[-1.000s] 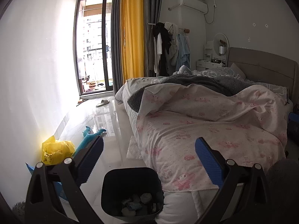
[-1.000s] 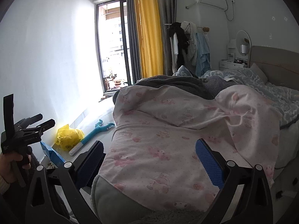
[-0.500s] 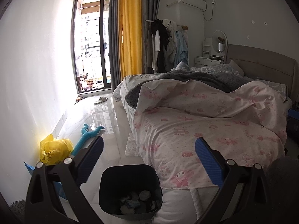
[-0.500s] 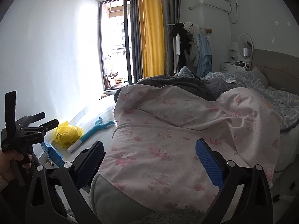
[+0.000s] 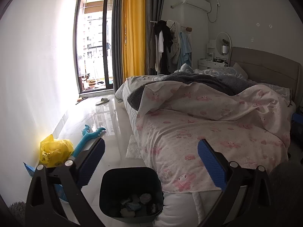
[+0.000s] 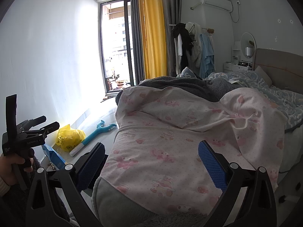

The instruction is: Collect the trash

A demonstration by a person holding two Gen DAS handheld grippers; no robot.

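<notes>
Looking from the left wrist: I saw the left gripper (image 5: pixel 150 162) with its blue pads spread wide, nothing between them.
Trash bin: the dark bin (image 5: pixel 130 177) stood on the glossy floor just beside the bed's foot, below the gap between the jaws, with crumpled scraps (image 5: pixel 136 203) lying in its bottom.
Right gripper: the right gripper (image 6: pixel 151 163) was released too, jaws parted and empty, held over the pink patterned quilt (image 6: pixel 180 136).
Left side of right view: I saw a hand (image 6: pixel 11 167) holding the other tool by its handle.
Yellow bag: a crumpled yellow plastic bag (image 5: pixel 55 151) lay on the floor against the white wall, well apart from the bin.
Beside it: a teal toy (image 5: pixel 89 135) on a long handle rested near the bag, and a blue packet (image 6: pixel 54 158) leaned by the wall.
Bubble wrap: a clear sheet (image 5: pixel 133 148) lay flat at the bed's edge.
</notes>
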